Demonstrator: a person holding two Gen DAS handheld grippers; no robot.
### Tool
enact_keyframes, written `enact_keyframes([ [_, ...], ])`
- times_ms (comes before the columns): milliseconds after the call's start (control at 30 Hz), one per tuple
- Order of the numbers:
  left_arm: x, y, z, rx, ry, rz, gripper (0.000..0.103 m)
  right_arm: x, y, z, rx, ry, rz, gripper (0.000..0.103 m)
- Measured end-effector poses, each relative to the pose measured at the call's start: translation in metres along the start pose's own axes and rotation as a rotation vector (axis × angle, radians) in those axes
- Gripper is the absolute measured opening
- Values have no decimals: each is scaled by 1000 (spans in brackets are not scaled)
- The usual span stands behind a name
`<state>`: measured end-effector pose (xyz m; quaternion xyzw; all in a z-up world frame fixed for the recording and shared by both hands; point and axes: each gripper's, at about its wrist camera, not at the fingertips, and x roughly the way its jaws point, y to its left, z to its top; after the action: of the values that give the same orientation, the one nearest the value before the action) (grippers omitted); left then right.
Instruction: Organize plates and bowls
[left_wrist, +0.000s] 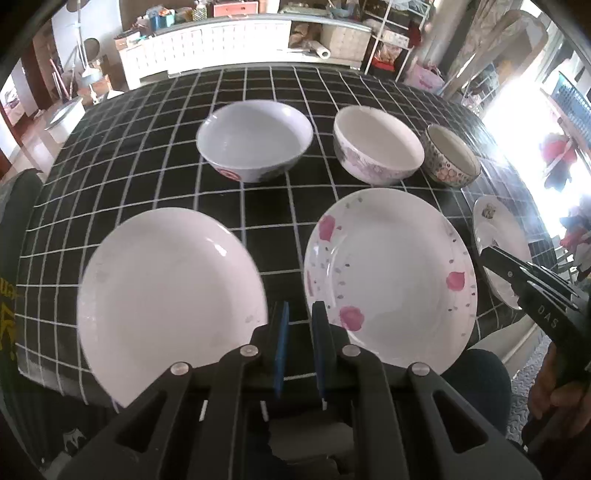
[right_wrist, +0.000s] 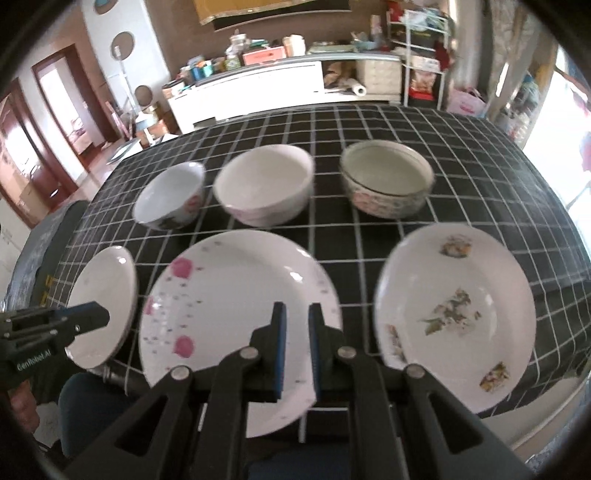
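Three plates lie in a front row on the black checked tablecloth: a plain white plate on the left, a pink-flowered plate in the middle, a plate with green and yellow motifs on the right. Behind them stand three bowls: a pale blue-white bowl, a white bowl with purple flowers, a patterned bowl. My left gripper hovers between the white and pink plates, slightly open and empty. My right gripper hovers over the pink plate's near edge, slightly open and empty.
The table's near edge runs just below the plates. A white cabinet and shelves with clutter stand beyond the far edge. The right gripper shows at the right of the left wrist view; the left gripper shows at the left of the right wrist view.
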<state>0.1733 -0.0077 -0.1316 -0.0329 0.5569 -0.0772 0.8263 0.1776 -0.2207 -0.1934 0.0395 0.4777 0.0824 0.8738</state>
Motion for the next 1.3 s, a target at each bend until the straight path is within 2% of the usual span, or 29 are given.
enact_keyframes([
  [400,43,-6,2,18,80,-1,11,23,-17,-2,41,43,16,16],
  [767,58,-8,4,12,90,-23,11,36,-26,-6,62,81,27,19],
  [900,60,-9,5,25,91,-20,11,40,-23,-6,59,99,17,19],
  [1167,61,-10,4,68,83,-23,14,42,-15,-9,44,91,-68,19],
  [1300,60,-12,3,88,84,18,14,42,-10,-9,63,98,-87,19],
])
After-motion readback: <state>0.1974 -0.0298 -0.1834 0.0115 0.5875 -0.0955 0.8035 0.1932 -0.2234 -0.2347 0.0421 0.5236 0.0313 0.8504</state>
